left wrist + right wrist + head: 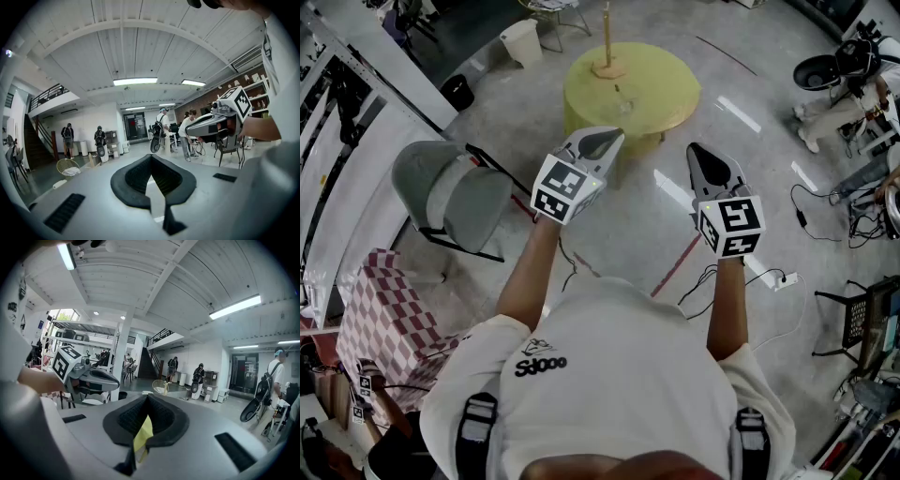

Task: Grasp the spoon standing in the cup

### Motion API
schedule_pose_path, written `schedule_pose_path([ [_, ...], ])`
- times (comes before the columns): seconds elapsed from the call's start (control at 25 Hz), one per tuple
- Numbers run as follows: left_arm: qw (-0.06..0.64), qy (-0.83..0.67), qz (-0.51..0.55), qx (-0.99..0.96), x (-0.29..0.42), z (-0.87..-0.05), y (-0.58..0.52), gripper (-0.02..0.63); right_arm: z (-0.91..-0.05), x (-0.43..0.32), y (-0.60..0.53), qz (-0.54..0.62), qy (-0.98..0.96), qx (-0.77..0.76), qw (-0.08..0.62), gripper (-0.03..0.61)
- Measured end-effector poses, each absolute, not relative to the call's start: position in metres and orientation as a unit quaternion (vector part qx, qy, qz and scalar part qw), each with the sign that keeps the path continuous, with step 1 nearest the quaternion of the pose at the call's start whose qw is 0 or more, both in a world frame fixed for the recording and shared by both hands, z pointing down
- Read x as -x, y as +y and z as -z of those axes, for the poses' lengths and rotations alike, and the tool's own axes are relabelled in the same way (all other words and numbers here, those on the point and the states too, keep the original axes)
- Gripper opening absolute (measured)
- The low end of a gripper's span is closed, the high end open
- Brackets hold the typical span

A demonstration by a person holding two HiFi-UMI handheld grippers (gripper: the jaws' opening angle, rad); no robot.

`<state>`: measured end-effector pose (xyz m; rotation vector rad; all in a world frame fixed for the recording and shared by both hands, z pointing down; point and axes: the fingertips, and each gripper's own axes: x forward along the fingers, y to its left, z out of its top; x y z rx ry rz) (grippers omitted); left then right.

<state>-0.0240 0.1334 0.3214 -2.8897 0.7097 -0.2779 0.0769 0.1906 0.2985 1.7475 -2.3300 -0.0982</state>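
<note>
In the head view a round yellow table stands on the floor ahead. At its far edge a thin tan spoon stands upright in a low tan cup; both are small and far off. Both grippers are held up in the air, well short of the table. My left gripper has its jaws together with nothing between them. My right gripper is likewise shut and empty. Each gripper view looks out across the room and shows the other gripper beside it.
A grey chair stands at the left, with a red-checked box below it. A white bin and a black bin sit beyond. Cables and a power strip lie on the floor at the right. People stand in the distance.
</note>
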Motion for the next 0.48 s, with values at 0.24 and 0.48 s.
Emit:
schedule_pose_path([
  [0.24, 0.076, 0.234, 0.092, 0.965, 0.008, -0.325, 0.13, 0.028, -0.298, -0.1, 0.192, 0.027, -0.792, -0.604, 0.084, 0.021],
  [0.48, 0.063, 0.254, 0.091, 0.961, -0.013, -0.329, 0.13, 0.028, -0.302, -0.128, 0.195, 0.022, -0.799, -0.595, 0.081, 0.021],
])
